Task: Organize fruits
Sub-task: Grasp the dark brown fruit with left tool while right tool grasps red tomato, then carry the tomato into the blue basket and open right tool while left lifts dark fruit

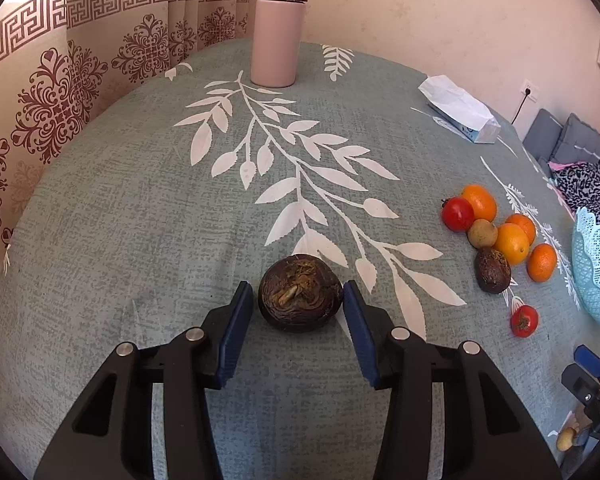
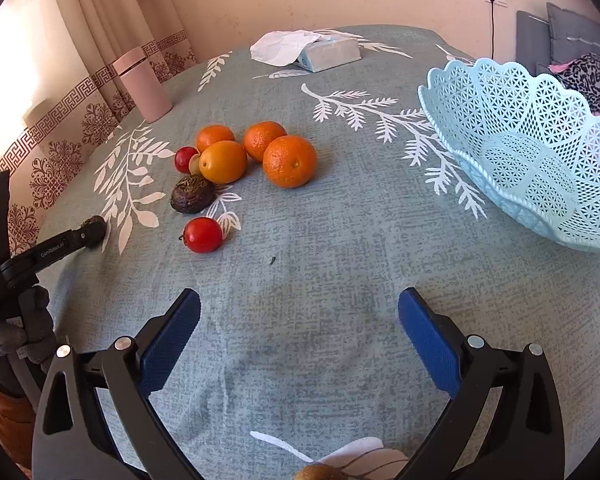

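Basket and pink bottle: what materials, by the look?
Basket: likely moulded plastic, pale blue, slight sheen; uniform lattice holes and scalloped rim suggest it.
Pink bottle: smooth matte shell with a thin dark lid seam; painted metal or plastic, can't tell which.

My left gripper [image 1: 300, 300] sits low over the desk [image 1: 140, 240], jaws apart on either side of a dark brown wrinkled fruit [image 1: 301, 293], with a thin gap showing at each pad. Off to the right I see a cluster: four oranges [image 1: 512, 243], a red tomato [image 1: 457, 213], a kiwi [image 1: 482, 233] and a second dark fruit [image 1: 493, 270], with another tomato [image 1: 524, 321] lying apart nearer me. The blue lattice basket [image 1: 594, 276] is at the right edge. A pink flask [image 1: 278, 32] stands upright at the far side, and a tissue pack [image 1: 462, 110] lies far right.
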The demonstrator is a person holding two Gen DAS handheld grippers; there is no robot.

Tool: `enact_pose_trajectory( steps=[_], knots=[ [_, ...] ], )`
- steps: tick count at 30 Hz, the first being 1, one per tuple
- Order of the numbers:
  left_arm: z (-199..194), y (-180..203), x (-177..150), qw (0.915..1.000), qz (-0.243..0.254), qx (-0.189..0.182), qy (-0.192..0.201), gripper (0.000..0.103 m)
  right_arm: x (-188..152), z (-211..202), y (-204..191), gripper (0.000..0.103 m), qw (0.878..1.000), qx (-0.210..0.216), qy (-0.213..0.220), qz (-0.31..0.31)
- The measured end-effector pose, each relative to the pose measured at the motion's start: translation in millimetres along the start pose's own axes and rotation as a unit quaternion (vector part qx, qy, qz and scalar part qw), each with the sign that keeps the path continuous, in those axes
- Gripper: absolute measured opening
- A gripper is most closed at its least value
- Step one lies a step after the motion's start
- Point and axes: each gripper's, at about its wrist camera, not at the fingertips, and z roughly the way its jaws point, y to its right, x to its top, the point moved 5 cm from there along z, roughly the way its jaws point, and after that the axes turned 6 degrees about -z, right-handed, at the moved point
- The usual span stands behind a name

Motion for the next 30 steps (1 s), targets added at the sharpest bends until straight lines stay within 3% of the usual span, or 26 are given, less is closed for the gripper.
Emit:
enact_pose_trajectory(
  steps=[4,6,11,13,18,24,30],
  knots=[
    [-4,0,-2,1.0,-0.002,0.001,0.01,0.043,14,-3,-18,0.1,1.0,-0.005,0.016,-0.014],
    [-7,-2,-2,0.9998,-0.006,0.0,0.017,0.043,22,-1,-37,0.085,0.998,-0.022,0.021,-0.051],
    [-11,-7,-1,0.9994,-0.02,-0.001,0.027,0.043,35,22,-74,0.069,0.991,-0.043,0.009,-0.126],
    [-9,-9,-1,0.9994,-0.025,-0.001,0.022,0.043,38,35,-80,0.062,0.989,-0.045,-0.001,-0.138],
    [-7,-10,-1,0.9994,-0.028,-0.003,0.017,0.043,38,56,-77,0.032,0.991,-0.042,-0.032,-0.121],
    [-7,-9,-1,0.9995,-0.027,-0.003,0.018,0.043,39,27,-68,0.031,0.995,-0.025,0.005,-0.094],
    [-12,-7,-1,0.9993,-0.024,-0.005,0.028,0.043,47,-14,-38,0.031,0.996,-0.044,0.048,-0.061]
  ],
)
